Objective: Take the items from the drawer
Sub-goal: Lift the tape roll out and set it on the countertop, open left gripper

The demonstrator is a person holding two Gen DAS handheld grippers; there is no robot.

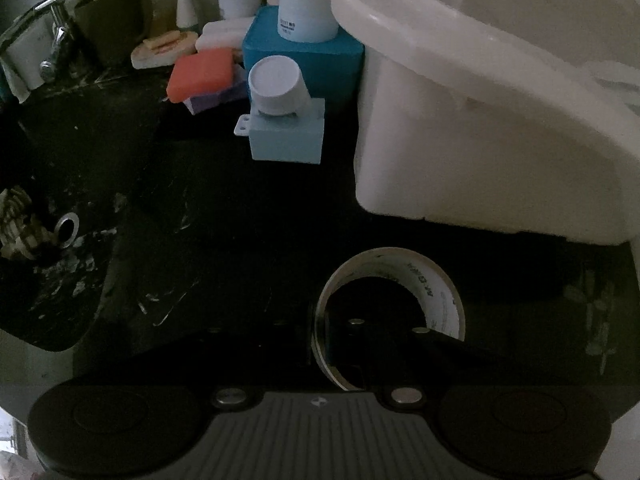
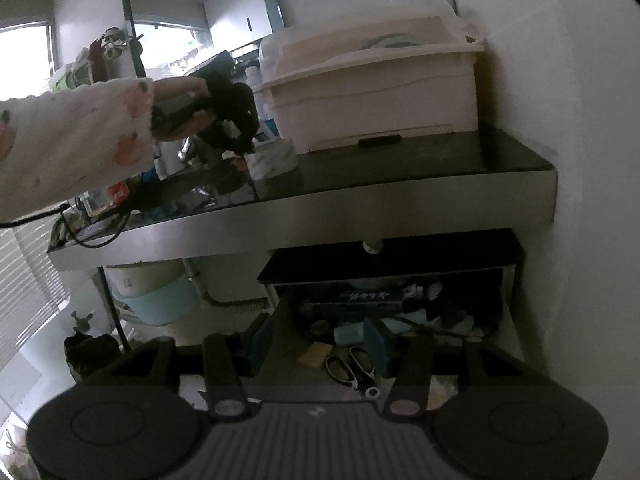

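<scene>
In the left wrist view my left gripper (image 1: 320, 332) is shut on a roll of tape (image 1: 390, 312), white inside, and holds it low over the dark countertop (image 1: 240, 220). In the right wrist view the left gripper (image 2: 244, 152) with the tape roll (image 2: 272, 162) hangs above the counter, held by a hand in a patterned sleeve. My right gripper (image 2: 320, 344) is open and empty above the open drawer (image 2: 280, 320). The drawer holds a dark box (image 2: 352, 298), a tan pad (image 2: 316, 354), scissors (image 2: 354, 364) and several small items.
A white plastic bin (image 1: 500, 120) stands at the right on the counter; it also shows in the right wrist view (image 2: 372, 92). A blue box (image 1: 304, 64), white jars (image 1: 276, 88), a light blue box (image 1: 288, 138) and an orange sponge (image 1: 200, 72) sit behind. A tap (image 1: 60, 36) and sink (image 1: 48, 272) lie left.
</scene>
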